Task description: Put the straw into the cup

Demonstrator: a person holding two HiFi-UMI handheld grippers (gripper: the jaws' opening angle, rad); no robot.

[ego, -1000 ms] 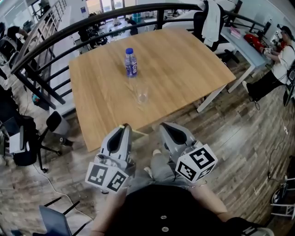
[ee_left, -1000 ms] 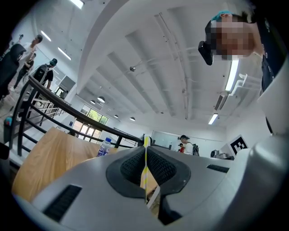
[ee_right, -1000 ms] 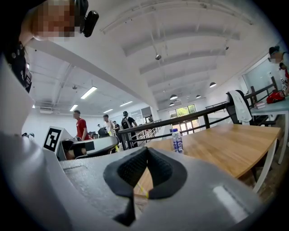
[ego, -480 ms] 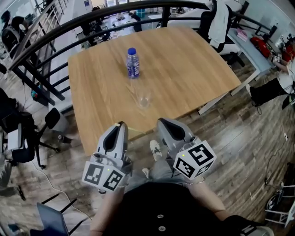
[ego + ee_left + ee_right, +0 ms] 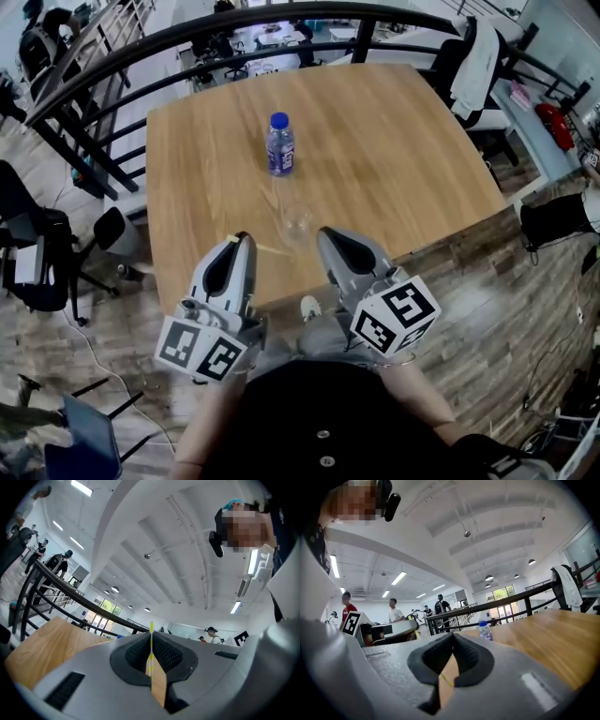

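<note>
Both grippers have moved forward since the earlier frame, and the wooden table now sits closer, in the middle of the head view. Their tips hang over its near edge. The clear cup stands upright just ahead of the tips and between them, a little nearer the right one. A water bottle with a blue cap stands higher up in the frame, behind the cup and apart from it. The left gripper has its jaws pressed together, pinching the yellow-and-white striped straw. In the left gripper view the straw stands straight up between the black pads and pokes out above them. It is held tight like this so it will not slip while it is carried to the cup. In the head view the straw is only a thin yellow line beside the left tip, reaching toward the right, and its end is hard to follow. The right gripper also has its jaws pressed together, but I think nothing is caught in them. Only a small bit of the straw shows through the gap under its pads. That hand looks free, maybe to steady the light cup. The straw is not in the cup yet.
</note>
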